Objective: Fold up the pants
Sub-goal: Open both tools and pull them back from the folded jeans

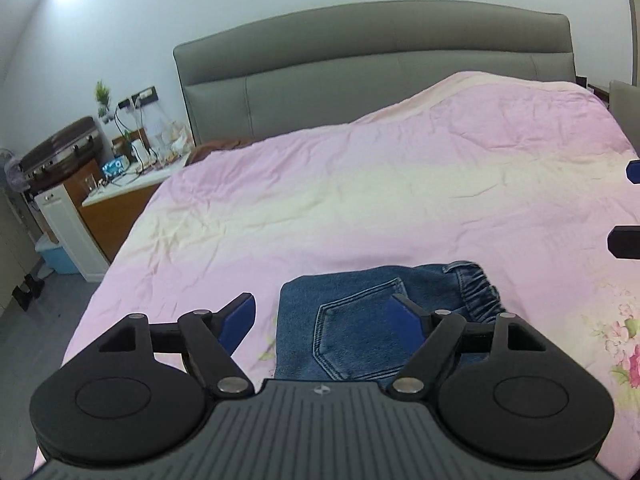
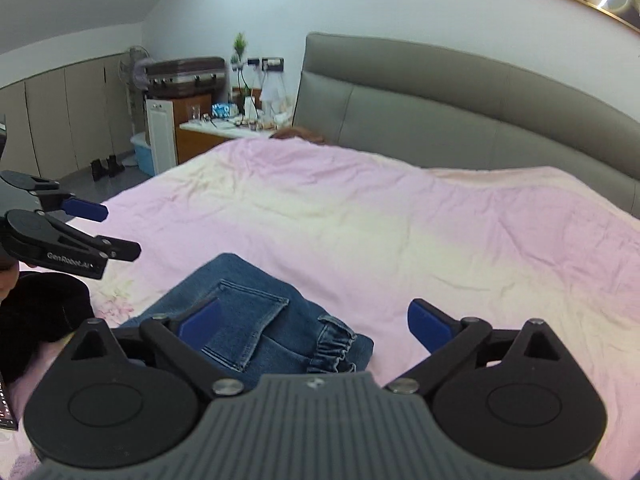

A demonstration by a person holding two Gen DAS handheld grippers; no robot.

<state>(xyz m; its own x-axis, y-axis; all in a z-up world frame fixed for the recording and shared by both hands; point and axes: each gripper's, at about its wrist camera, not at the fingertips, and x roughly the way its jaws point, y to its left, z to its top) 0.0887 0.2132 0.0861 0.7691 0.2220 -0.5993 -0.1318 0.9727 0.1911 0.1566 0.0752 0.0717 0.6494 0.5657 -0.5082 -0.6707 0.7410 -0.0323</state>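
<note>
A pair of blue denim pants lies folded into a compact bundle on the pink bedspread, back pocket up and elastic waistband to the right. My left gripper hovers above the bundle's left part, open, with nothing between its blue pads. In the right wrist view the pants lie low and left of centre. My right gripper hangs open over their waistband end, also holding nothing. The left gripper shows at that view's left edge, and the right gripper at the left wrist view's right edge.
A grey padded headboard backs the bed. To the left stand a cluttered nightstand, a brown suitcase on a cabinet, and a blue bin on the floor. A person's dark sleeve lies at the lower left.
</note>
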